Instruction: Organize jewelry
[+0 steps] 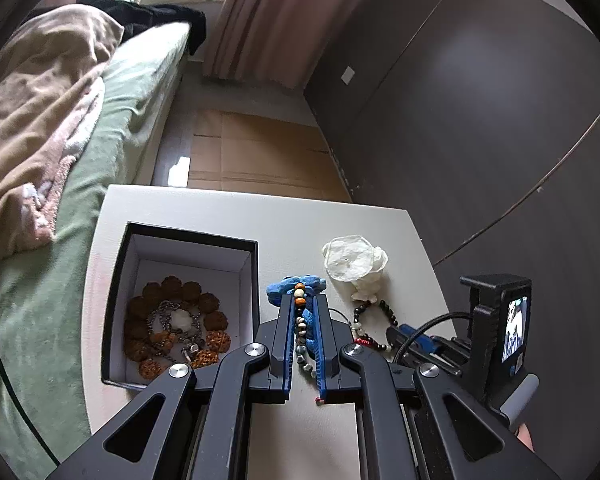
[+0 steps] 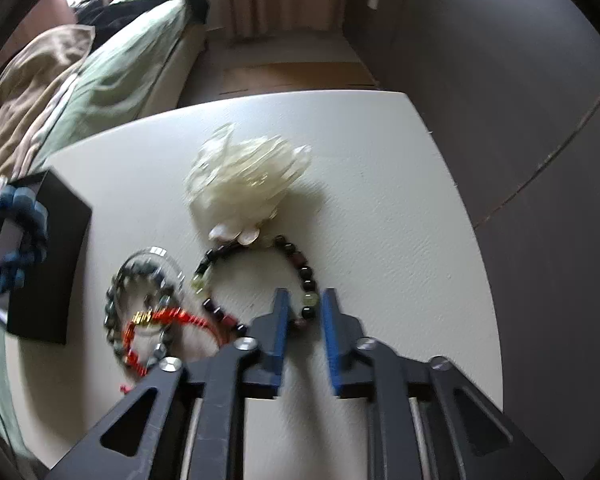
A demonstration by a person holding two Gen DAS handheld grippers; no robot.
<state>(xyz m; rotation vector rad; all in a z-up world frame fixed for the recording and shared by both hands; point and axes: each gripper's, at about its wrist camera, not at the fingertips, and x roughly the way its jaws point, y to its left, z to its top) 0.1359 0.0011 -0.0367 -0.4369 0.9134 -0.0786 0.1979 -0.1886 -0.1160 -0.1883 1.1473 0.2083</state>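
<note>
Brown seed beads and a chain already lie in the box [image 1: 116, 280]. The left gripper [image 1: 300, 304] clamps blue and mixed bead strands beside it. The right gripper [image 2: 305, 304] straddles the dark bracelet [image 2: 296, 264] on the table [image 2: 380, 160], grip uncertain; red and grey bracelets remain.

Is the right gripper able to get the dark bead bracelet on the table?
Probably yes. The right gripper is right over the dark bead bracelet, with one bead between its fingers. Nothing covers that part. The red cord bracelet and white flower piece lie off to the side.
</note>
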